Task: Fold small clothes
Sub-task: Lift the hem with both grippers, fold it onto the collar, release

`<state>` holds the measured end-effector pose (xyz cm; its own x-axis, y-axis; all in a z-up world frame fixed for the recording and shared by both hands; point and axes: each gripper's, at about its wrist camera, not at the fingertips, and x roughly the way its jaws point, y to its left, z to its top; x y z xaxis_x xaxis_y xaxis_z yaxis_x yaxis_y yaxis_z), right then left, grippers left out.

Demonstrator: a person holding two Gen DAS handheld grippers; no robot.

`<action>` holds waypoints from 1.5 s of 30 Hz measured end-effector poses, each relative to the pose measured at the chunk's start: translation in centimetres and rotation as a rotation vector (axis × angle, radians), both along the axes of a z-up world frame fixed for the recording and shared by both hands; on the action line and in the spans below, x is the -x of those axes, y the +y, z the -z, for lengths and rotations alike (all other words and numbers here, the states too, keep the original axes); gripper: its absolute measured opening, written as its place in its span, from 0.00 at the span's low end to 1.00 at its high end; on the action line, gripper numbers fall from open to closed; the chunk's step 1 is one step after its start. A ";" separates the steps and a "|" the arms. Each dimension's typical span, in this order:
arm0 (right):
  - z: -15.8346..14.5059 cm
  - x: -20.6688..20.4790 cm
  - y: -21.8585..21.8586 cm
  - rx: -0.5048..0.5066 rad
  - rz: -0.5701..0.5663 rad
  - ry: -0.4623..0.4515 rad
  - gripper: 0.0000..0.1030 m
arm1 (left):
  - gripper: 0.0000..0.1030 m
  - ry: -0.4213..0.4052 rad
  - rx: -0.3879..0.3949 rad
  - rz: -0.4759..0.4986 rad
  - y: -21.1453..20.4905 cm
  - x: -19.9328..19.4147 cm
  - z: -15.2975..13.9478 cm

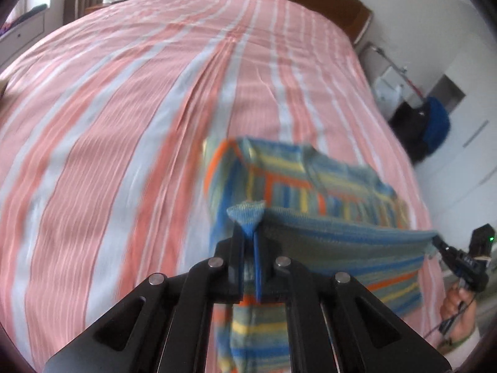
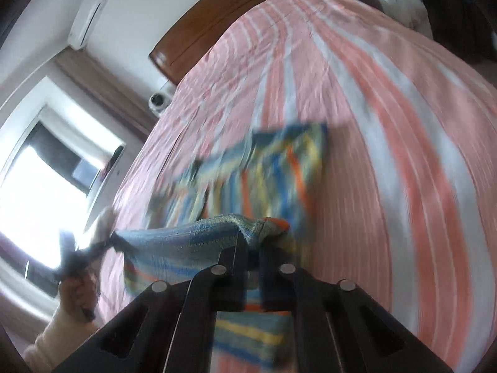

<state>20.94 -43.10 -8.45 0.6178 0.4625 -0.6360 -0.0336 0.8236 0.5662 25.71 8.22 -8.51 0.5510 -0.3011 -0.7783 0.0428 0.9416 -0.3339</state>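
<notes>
I have the left gripper (image 1: 251, 233) and right gripper (image 2: 253, 242) each clamped on a corner of the blue, orange and yellow striped knit garment (image 1: 310, 186). It sits mid-frame, its edge stretched taut above the pink-and-white striped bed (image 1: 124, 108), likely so I can fold it squarely.

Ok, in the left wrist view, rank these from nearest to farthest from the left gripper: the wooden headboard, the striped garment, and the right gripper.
1. striped garment: pinched in the left gripper, stretching right.
2. right gripper: far right, clamping the garment's other corner.
3. wooden headboard: at the top, beyond the pink striped bed.
</notes>
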 end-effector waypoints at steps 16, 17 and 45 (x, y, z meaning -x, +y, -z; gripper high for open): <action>5.7 -12.4 -5.0 -0.245 0.195 0.045 0.25 | 0.60 -0.020 0.051 -0.226 3.4 -10.7 1.2; 5.1 -12.2 -5.3 -0.233 0.202 0.034 0.36 | 0.60 -0.021 0.055 -0.222 3.7 -10.6 1.0; -0.1 -18.0 21.6 -0.215 -0.274 0.064 0.40 | 0.52 -0.142 -0.193 -0.017 -1.7 7.9 7.9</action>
